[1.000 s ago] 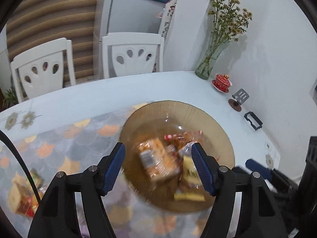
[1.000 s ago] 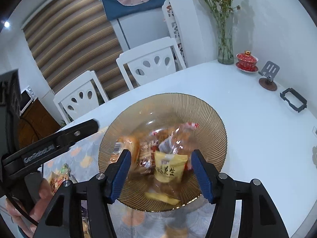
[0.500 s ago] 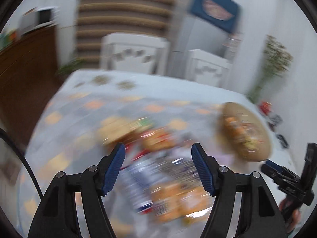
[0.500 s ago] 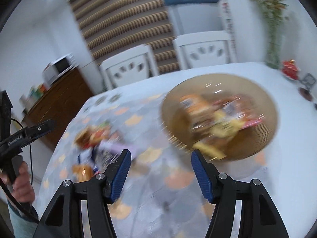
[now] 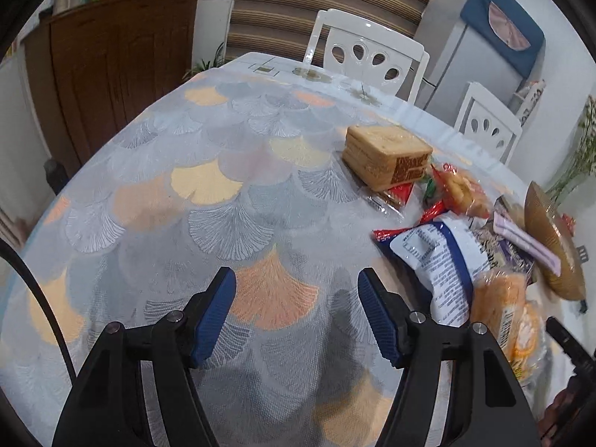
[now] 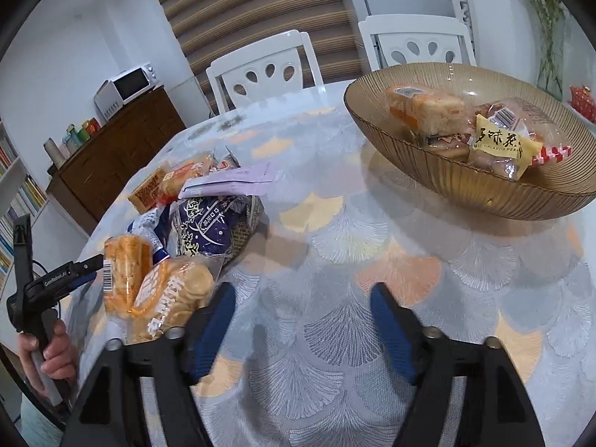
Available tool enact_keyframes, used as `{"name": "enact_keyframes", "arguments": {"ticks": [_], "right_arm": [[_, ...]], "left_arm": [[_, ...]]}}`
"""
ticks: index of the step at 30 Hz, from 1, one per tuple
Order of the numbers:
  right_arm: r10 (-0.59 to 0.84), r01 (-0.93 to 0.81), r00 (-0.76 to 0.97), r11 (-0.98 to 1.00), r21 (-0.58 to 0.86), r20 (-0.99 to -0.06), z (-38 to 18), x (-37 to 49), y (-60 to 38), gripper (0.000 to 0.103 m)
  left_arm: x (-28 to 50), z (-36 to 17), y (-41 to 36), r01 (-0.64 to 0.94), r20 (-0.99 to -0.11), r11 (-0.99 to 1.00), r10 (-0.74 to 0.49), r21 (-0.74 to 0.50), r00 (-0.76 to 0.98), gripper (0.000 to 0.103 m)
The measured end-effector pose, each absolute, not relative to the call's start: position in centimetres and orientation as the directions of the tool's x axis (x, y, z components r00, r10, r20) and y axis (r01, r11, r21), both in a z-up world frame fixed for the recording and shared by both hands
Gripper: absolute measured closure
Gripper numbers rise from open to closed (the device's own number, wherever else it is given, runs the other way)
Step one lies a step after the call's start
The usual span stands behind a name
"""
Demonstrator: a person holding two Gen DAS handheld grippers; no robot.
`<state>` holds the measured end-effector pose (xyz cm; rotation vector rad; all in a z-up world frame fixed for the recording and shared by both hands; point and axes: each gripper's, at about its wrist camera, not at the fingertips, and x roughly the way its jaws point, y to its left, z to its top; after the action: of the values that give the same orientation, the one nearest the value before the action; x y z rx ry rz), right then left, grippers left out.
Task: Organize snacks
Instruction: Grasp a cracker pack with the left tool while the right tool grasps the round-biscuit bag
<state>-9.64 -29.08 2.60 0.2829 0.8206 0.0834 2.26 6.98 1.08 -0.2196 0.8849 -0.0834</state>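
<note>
On the fan-patterned tabletop (image 6: 372, 231), loose snack packets (image 6: 208, 223) lie left of the amber bowl (image 6: 465, 182), both the left hand-held gripper (image 5: 298, 313) and right hand-held gripper (image 6: 303, 326) wide and empty.

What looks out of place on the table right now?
A jumble of snack packets lies loose on the tablecloth, overlapping, outside the amber bowl that already holds several packets. Both grippers, left and right, are open and empty. Nothing looks spilled or torn.
</note>
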Motion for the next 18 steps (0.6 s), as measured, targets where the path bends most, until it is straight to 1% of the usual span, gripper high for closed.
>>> {"name": "enact_keyframes", "arguments": {"ticks": [2, 7, 10, 13, 14, 16, 17, 18], "right_arm": [[0.183, 0.036, 0.685, 0.958, 0.284, -0.705, 2.6, -9.6, -29.1, 0.028], [0.195, 0.044, 0.692, 0.95, 0.31, -0.695, 2.8, -9.9, -29.7, 0.028], [0.196, 0.047, 0.698, 0.947, 0.317, -0.689, 3.0, -10.1, -29.8, 0.028], [0.219, 0.023, 0.695, 0.945, 0.326, -0.685, 3.6, -10.6, -29.2, 0.028], [0.256, 0.0, 0.691, 0.935, 0.355, -0.676, 3.8, -10.8, -28.8, 0.028], [0.33, -0.043, 0.679, 0.91, 0.413, -0.656, 4.2, -11.0, -27.8, 0.028], [0.353, -0.064, 0.67, 0.904, 0.423, -0.654, 4.4, -10.9, -27.0, 0.027], [0.359, -0.079, 0.661, 0.907, 0.414, -0.659, 4.5, -10.8, -26.0, 0.023]], "left_arm": [[2.0, 1.0, 7.1, -0.004, -0.757, 0.974, -0.173, -0.225, 0.63, 0.036], [1.9, 1.0, 7.6, -0.007, -0.747, 0.964, -0.202, -0.266, 0.634, 0.036], [1.9, 1.2, 7.3, -0.01, -0.751, 0.963, -0.204, -0.269, 0.628, 0.036], [1.6, 2.2, 6.3, 0.055, -0.739, 0.943, -0.293, -0.328, 0.607, 0.036], [1.3, 2.9, 5.7, 0.084, -0.719, 0.929, -0.333, -0.359, 0.61, 0.036], [1.1, 3.9, 4.3, 0.13, -0.7, 0.917, -0.375, -0.378, 0.607, 0.036], [1.2, 4.3, 3.3, 0.154, -0.698, 0.913, -0.391, -0.378, 0.601, 0.036], [1.3, 4.5, 2.6, 0.167, -0.7, 0.911, -0.397, -0.376, 0.594, 0.036]]}}
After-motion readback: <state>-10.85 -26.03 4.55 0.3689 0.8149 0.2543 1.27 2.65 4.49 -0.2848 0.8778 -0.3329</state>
